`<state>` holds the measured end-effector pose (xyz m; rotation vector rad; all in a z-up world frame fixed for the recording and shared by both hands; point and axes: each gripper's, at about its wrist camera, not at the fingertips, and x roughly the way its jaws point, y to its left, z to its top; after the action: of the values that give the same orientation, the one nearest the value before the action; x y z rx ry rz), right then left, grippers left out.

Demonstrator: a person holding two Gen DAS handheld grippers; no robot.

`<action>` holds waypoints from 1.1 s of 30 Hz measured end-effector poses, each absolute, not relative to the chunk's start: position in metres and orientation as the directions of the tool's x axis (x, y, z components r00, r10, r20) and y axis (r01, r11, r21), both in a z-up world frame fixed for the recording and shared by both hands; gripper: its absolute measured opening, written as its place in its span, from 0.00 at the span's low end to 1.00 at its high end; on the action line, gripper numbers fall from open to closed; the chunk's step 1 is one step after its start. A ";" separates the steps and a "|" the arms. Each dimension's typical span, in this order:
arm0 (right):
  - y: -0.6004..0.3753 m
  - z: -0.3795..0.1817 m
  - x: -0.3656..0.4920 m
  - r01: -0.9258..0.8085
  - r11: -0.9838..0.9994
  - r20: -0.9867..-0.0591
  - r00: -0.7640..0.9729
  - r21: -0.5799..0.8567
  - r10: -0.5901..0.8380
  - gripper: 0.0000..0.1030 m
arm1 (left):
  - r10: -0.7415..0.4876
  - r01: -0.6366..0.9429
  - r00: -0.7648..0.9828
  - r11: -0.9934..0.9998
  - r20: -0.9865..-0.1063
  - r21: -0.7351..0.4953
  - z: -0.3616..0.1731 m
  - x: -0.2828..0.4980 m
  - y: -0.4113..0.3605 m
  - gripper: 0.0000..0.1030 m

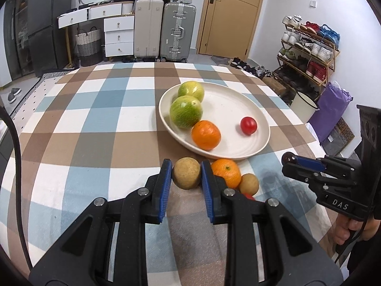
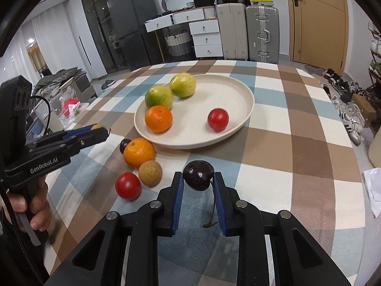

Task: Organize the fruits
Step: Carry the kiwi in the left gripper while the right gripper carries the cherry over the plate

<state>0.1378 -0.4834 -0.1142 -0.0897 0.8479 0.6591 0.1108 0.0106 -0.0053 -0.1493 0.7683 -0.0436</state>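
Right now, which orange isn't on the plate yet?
The orange lying on the checked tablecloth, beside the small brown fruit and a tomato. The other orange already sits inside the cream plate, below the green fruits.

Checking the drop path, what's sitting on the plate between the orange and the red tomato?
Nothing: in the right wrist view, bare plate separates the orange from the tomato.

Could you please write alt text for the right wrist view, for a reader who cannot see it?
The right tongs grip a dark round cherry above a checked tablecloth. Beyond it, a cream round plate holds two green fruits, an orange mandarin and a red tomato; the left tongs enter from the left.
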 end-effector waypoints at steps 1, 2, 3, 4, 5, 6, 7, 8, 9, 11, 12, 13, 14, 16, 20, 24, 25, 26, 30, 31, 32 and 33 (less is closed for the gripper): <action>-0.484 -0.113 0.139 -0.571 0.800 -0.716 0.481 0.182 0.506 0.25 | -0.097 -0.012 0.720 0.988 -0.687 -0.152 -0.005 0.112 0.010 0.22; -0.484 -0.111 0.139 -0.570 0.800 -0.713 0.483 0.185 0.509 0.25 | -0.100 -0.009 0.719 0.988 -0.687 -0.153 -0.004 0.114 0.009 0.22; -0.485 -0.109 0.140 -0.571 0.800 -0.708 0.486 0.187 0.512 0.25 | -0.101 -0.006 0.719 0.988 -0.688 -0.152 -0.004 0.115 0.008 0.22; -0.485 -0.107 0.140 -0.570 0.800 -0.705 0.489 0.187 0.514 0.25 | -0.101 -0.005 0.721 0.989 -0.686 -0.151 -0.003 0.116 0.007 0.22; -0.485 -0.106 0.141 -0.571 0.799 -0.701 0.491 0.189 0.517 0.25 | -0.101 -0.004 0.721 0.989 -0.685 -0.150 -0.003 0.118 0.007 0.22; -0.486 -0.104 0.142 -0.573 0.797 -0.698 0.491 0.192 0.521 0.25 | -0.102 -0.001 0.721 0.989 -0.686 -0.149 -0.001 0.120 0.006 0.22; -0.486 -0.103 0.143 -0.573 0.797 -0.693 0.496 0.192 0.524 0.25 | -0.103 0.000 0.721 0.989 -0.685 -0.148 -0.001 0.121 0.005 0.22; -0.487 -0.101 0.144 -0.574 0.796 -0.689 0.498 0.194 0.527 0.25 | -0.102 0.002 0.722 0.989 -0.685 -0.145 0.001 0.124 0.004 0.22; -0.487 -0.100 0.145 -0.575 0.794 -0.686 0.498 0.196 0.530 0.25 | -0.101 0.004 0.722 0.990 -0.684 -0.142 0.002 0.125 0.003 0.22; -0.487 -0.096 0.147 -0.580 0.791 -0.681 0.501 0.195 0.535 0.25 | -0.099 0.009 0.724 0.991 -0.682 -0.134 0.004 0.130 0.000 0.22; -0.487 -0.094 0.148 -0.583 0.788 -0.676 0.502 0.195 0.539 0.25 | -0.100 0.013 0.725 0.991 -0.681 -0.131 0.006 0.132 -0.001 0.22; -0.488 -0.093 0.150 -0.586 0.787 -0.672 0.504 0.196 0.543 0.25 | -0.102 0.018 0.727 0.991 -0.679 -0.130 0.007 0.134 -0.003 0.22; -0.488 -0.091 0.151 -0.586 0.787 -0.668 0.508 0.196 0.544 0.25 | -0.105 0.022 0.728 0.991 -0.678 -0.130 0.008 0.136 -0.004 0.22; -0.489 -0.088 0.154 -0.584 0.787 -0.660 0.514 0.198 0.548 0.25 | -0.112 0.034 0.729 0.991 -0.675 -0.128 0.011 0.140 -0.009 0.22; -0.489 -0.083 0.160 -0.587 0.784 -0.649 0.520 0.199 0.555 0.25 | -0.112 0.052 0.728 0.993 -0.676 -0.108 0.013 0.149 -0.017 0.22; -0.489 -0.082 0.170 -0.577 0.787 -0.641 0.525 0.215 0.560 0.25 | -0.116 0.081 0.725 0.993 -0.679 -0.083 0.014 0.158 -0.027 0.22; -0.489 -0.082 0.172 -0.576 0.787 -0.638 0.526 0.219 0.563 0.25 | -0.115 0.086 0.725 0.993 -0.679 -0.076 0.013 0.160 -0.029 0.22; -0.488 -0.082 0.175 -0.576 0.787 -0.636 0.526 0.222 0.565 0.25 | -0.117 0.091 0.723 0.993 -0.681 -0.073 0.013 0.163 -0.030 0.22; -0.486 -0.082 0.186 -0.575 0.784 -0.627 0.528 0.232 0.573 0.25 | -0.115 0.099 0.720 0.993 -0.684 -0.063 0.012 0.175 -0.034 0.22; -0.486 -0.083 0.189 -0.574 0.785 -0.626 0.529 0.233 0.573 0.25 | -0.114 0.101 0.721 0.993 -0.683 -0.059 0.012 0.177 -0.034 0.22; -0.485 -0.083 0.191 -0.575 0.784 -0.624 0.529 0.234 0.574 0.25 | -0.113 0.102 0.721 0.993 -0.684 -0.057 0.011 0.180 -0.034 0.22; -0.484 -0.083 0.194 -0.576 0.783 -0.623 0.530 0.233 0.575 0.25 | -0.116 0.103 0.717 0.993 -0.687 -0.061 0.010 0.184 -0.034 0.22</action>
<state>0.1941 -0.4842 -0.0831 -0.0013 0.7432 0.6872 0.1844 -0.0344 0.0102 -0.0183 0.7616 -0.1213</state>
